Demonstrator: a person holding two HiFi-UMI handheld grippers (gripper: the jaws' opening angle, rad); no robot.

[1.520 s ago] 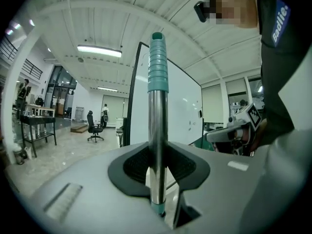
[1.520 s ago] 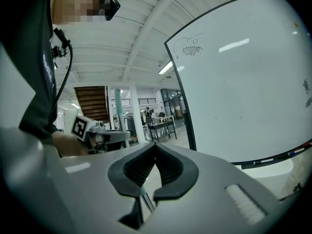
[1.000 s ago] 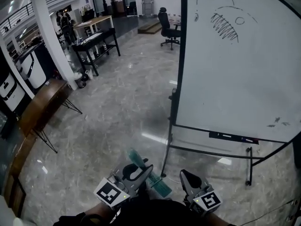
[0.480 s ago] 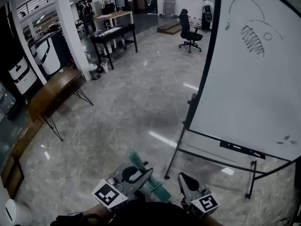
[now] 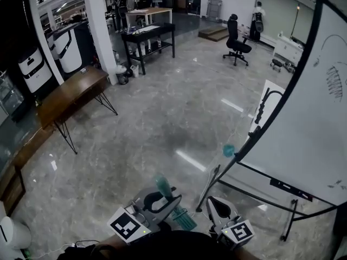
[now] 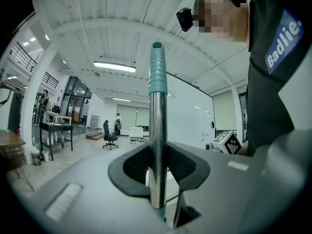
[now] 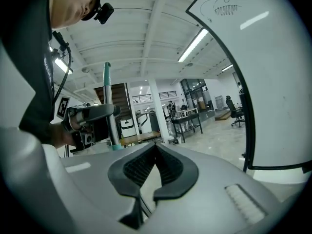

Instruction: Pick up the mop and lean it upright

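Low in the head view, the left gripper (image 5: 161, 200) is clamped on the mop (image 5: 164, 188), its pads pressing both sides of the shiny metal pole. From the left gripper view, the pole stands upright between the jaws, with a teal ribbed grip (image 6: 157, 72) at its top. The mop's lower teal end (image 5: 184, 219) shows just beside that gripper, above the grey marble floor (image 5: 152, 123). The right gripper (image 5: 217, 206) sits near, apart from the mop, jaws together and empty. A whiteboard (image 5: 309, 145) on a stand fills the right side
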